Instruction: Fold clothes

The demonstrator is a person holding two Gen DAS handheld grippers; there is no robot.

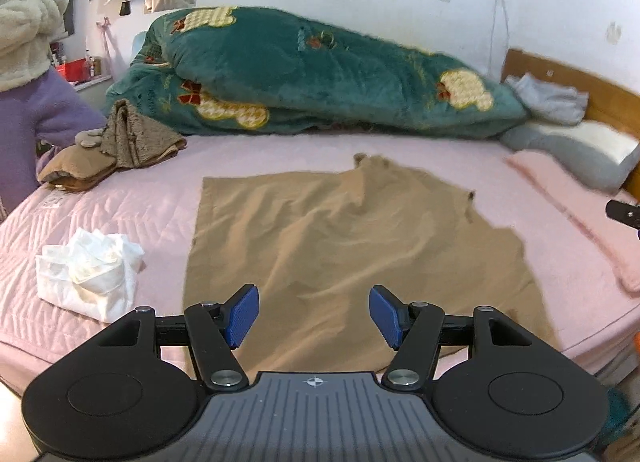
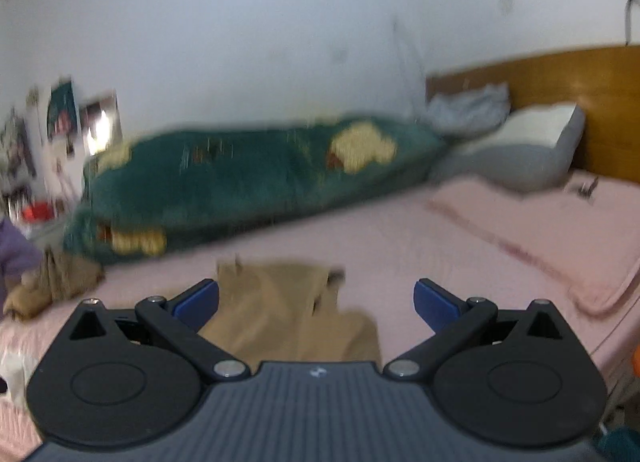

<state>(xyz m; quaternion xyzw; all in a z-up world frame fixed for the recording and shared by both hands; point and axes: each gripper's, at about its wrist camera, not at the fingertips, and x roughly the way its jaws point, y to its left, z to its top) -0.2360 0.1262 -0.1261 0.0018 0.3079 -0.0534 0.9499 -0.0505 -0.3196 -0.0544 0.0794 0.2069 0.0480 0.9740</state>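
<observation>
Bed (image 1: 132,198) with pink sheet fills both views; green quilt (image 1: 320,74) heaped along the far wall, pillow (image 1: 580,150) against the headboard (image 1: 568,78). Tan garment (image 1: 340,246) lies spread flat mid-bed, lightly creased, its near edge hidden behind the left gripper (image 1: 314,316). Brown clothes pile (image 1: 120,146) at far left of the bed; crumpled white cloth (image 1: 92,270) near left, apart from the garment. A person in a cream fleece and purple trousers stands at the left edge, cut off by the frame. Left gripper pitched down over the garment's near part, jaws wide, blue pads (image 1: 242,316) clear of the fabric, nothing between them. Right gripper (image 2: 316,302) aimed shallower toward the garment's right side, jaws wide and empty; that view is motion-blurred, so wall posters and fabric detail are hard to read. Whether either gripper touches the cloth below the pads cannot be told. A black gripper tip (image 1: 624,214) shows at the right edge of the left view.
</observation>
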